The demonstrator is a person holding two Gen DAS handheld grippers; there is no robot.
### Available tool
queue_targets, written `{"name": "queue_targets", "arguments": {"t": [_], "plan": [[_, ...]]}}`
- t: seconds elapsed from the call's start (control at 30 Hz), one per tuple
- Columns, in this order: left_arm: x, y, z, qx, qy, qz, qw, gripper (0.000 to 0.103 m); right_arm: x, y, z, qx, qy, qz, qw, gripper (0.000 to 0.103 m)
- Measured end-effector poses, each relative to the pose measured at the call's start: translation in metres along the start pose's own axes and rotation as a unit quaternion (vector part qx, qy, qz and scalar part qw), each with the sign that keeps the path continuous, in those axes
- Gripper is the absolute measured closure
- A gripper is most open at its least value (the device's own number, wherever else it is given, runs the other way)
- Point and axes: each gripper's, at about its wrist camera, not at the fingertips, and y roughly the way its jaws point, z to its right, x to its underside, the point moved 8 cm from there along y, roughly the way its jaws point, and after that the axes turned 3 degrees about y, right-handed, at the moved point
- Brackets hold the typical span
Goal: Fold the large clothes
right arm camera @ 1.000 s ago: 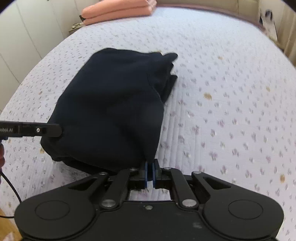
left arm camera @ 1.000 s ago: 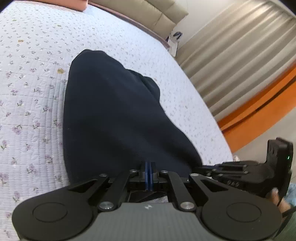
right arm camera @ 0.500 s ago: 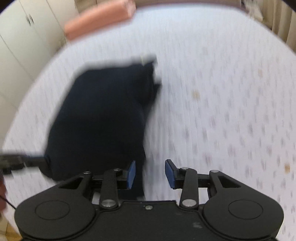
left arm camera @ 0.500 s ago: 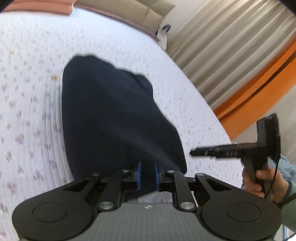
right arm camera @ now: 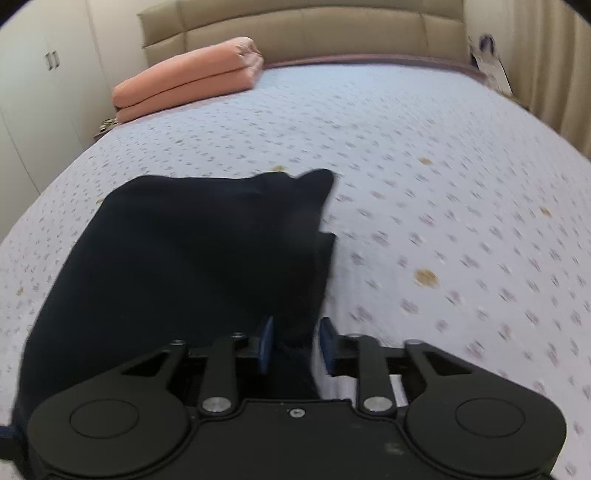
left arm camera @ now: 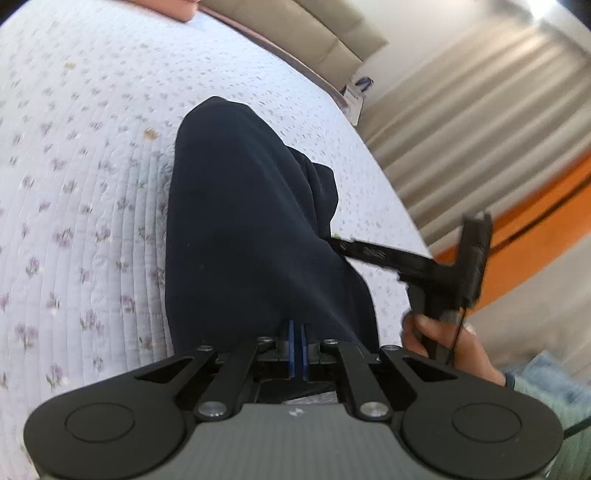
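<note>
A folded dark navy garment (left arm camera: 251, 229) lies on the floral quilted bed (left arm camera: 74, 184); it also shows in the right wrist view (right arm camera: 184, 258). My left gripper (left arm camera: 297, 347) has its blue pads pressed together at the garment's near edge; whether cloth sits between them I cannot tell. My right gripper (right arm camera: 295, 343) is open, its pads either side of the garment's right edge. In the left wrist view the right gripper (left arm camera: 343, 247) reaches in at the garment's right side, held by a hand.
A folded salmon blanket (right arm camera: 188, 77) lies by the beige headboard (right arm camera: 303, 33). White wardrobe doors (right arm camera: 40, 74) stand left of the bed. Curtains (left arm camera: 461, 122) and an orange strip (left arm camera: 535, 229) lie beyond the bed's right edge.
The left gripper, partly open half a second ago, has shut. The right gripper opened and moved forward along the garment's right edge.
</note>
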Motion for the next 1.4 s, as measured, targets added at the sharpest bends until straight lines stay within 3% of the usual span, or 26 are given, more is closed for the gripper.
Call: {"name": "queue_targets", "arguments": {"t": [0.07, 0.1, 0.13, 0.2, 0.23, 0.3, 0.53, 0.67, 0.8, 0.87, 1.0, 1.07, 1.13, 1.27, 1.33, 1.4], "plan": [[-0.004, -0.005, -0.003, 0.009, -0.023, 0.005, 0.9997, 0.092, 0.001, -0.020, 0.013, 0.004, -0.003, -0.002, 1.000, 0.069], [-0.007, -0.009, -0.003, 0.011, -0.031, 0.012, 0.9994, 0.086, 0.002, -0.026, 0.019, 0.003, 0.002, -0.003, 1.000, 0.069], [-0.011, -0.012, -0.003, 0.007, -0.032, 0.019, 0.9993, 0.078, 0.001, -0.032, 0.024, 0.004, 0.009, -0.004, 1.000, 0.069], [-0.017, -0.019, -0.001, -0.012, -0.020, 0.030, 0.9993, 0.073, 0.005, -0.040, 0.035, 0.011, 0.019, -0.011, 1.000, 0.067], [-0.022, -0.023, -0.001, -0.018, -0.015, 0.035, 0.9991, 0.071, 0.007, -0.043, 0.039, 0.013, 0.021, -0.015, 1.000, 0.063], [-0.031, -0.030, -0.001, -0.028, -0.009, 0.042, 0.9987, 0.069, 0.013, -0.046, 0.044, 0.021, 0.025, -0.021, 0.999, 0.038], [-0.056, -0.040, -0.010, -0.080, 0.020, 0.049, 0.9954, 0.062, 0.021, -0.053, 0.038, 0.024, 0.027, -0.031, 0.999, 0.031], [-0.064, -0.035, -0.009, -0.075, 0.026, 0.053, 0.9954, 0.052, 0.012, -0.044, 0.028, -0.014, 0.048, -0.037, 0.998, 0.024], [-0.071, -0.005, -0.008, -0.069, 0.045, 0.021, 0.9964, 0.031, 0.007, -0.022, 0.016, -0.056, 0.073, -0.064, 0.994, 0.023], [-0.076, 0.010, -0.011, -0.073, 0.045, 0.002, 0.9963, 0.032, 0.007, -0.012, 0.012, -0.074, 0.085, -0.074, 0.991, 0.023], [-0.086, 0.019, -0.024, -0.091, 0.029, 0.009, 0.9954, 0.026, 0.005, 0.004, 0.011, -0.110, 0.122, -0.077, 0.983, 0.020], [-0.085, 0.026, -0.033, -0.082, 0.014, -0.004, 0.9965, 0.016, 0.010, 0.016, 0.014, -0.125, 0.132, -0.092, 0.979, 0.015], [-0.075, 0.041, -0.046, -0.065, -0.006, -0.044, 0.9969, 0.014, 0.017, 0.029, 0.020, -0.141, 0.140, -0.111, 0.974, 0.002], [-0.063, 0.056, -0.066, -0.004, -0.081, -0.056, 0.9952, 0.009, 0.023, 0.035, 0.024, -0.195, 0.149, -0.109, 0.963, 0.000], [-0.059, 0.064, -0.072, 0.021, -0.105, -0.059, 0.9925, 0.006, 0.023, 0.038, 0.016, -0.226, 0.152, -0.119, 0.955, 0.005], [-0.057, 0.073, -0.076, 0.037, -0.123, -0.059, 0.9900, 0.006, 0.026, 0.043, 0.010, -0.247, 0.168, -0.124, 0.946, 0.020]]}}
